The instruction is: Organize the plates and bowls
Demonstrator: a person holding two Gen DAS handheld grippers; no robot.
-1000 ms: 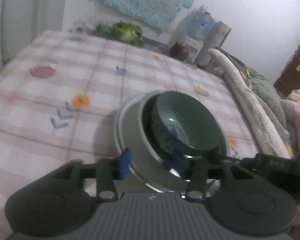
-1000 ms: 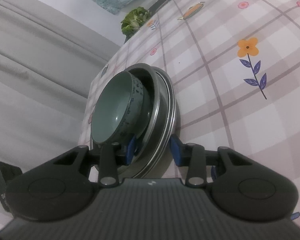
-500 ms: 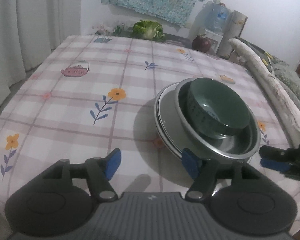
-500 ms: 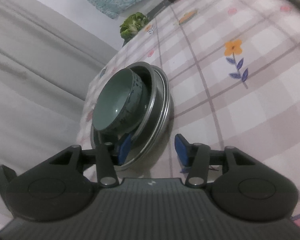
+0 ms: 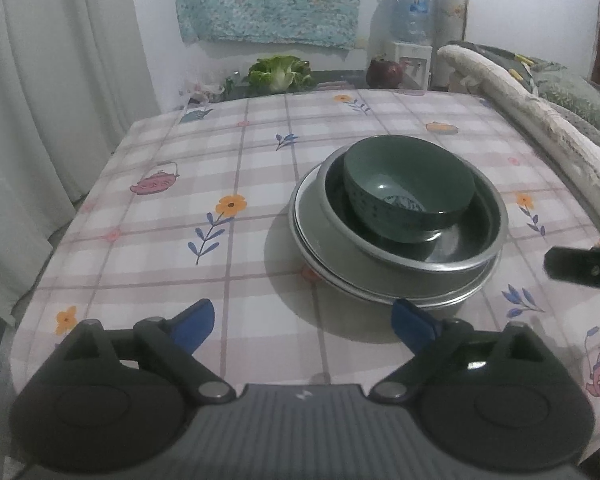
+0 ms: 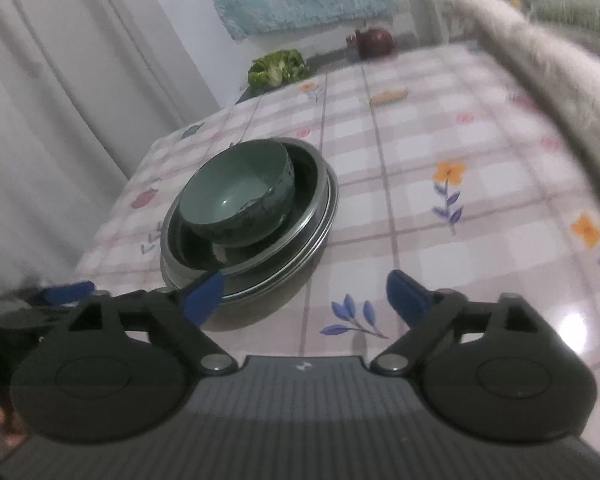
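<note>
A dark green bowl (image 5: pixel 410 188) sits tilted inside a steel bowl (image 5: pixel 460 256), which rests on stacked steel plates (image 5: pixel 312 220) on the checked tablecloth. The stack also shows in the right wrist view: green bowl (image 6: pixel 236 196), steel bowl (image 6: pixel 300 216), plates (image 6: pixel 328 216). My left gripper (image 5: pixel 302 322) is open and empty, just short of the stack's near edge. My right gripper (image 6: pixel 304 294) is open and empty, near the stack's front right; its left fingertip (image 6: pixel 202 294) overlaps the plate rim in the view. The right gripper's tip (image 5: pixel 580 268) shows at the left view's right edge.
The table (image 5: pixel 220 272) has a floral checked cloth. A white curtain (image 5: pixel 40 120) hangs left. A green cabbage (image 5: pixel 278 72), a dark red pot (image 5: pixel 384 74) and a water dispenser (image 5: pixel 410 36) stand beyond the far edge. Blankets (image 5: pixel 540 104) lie to the right.
Both grippers have opened, let go of the stack's rims and pulled back. The stack now stands level on the table.
</note>
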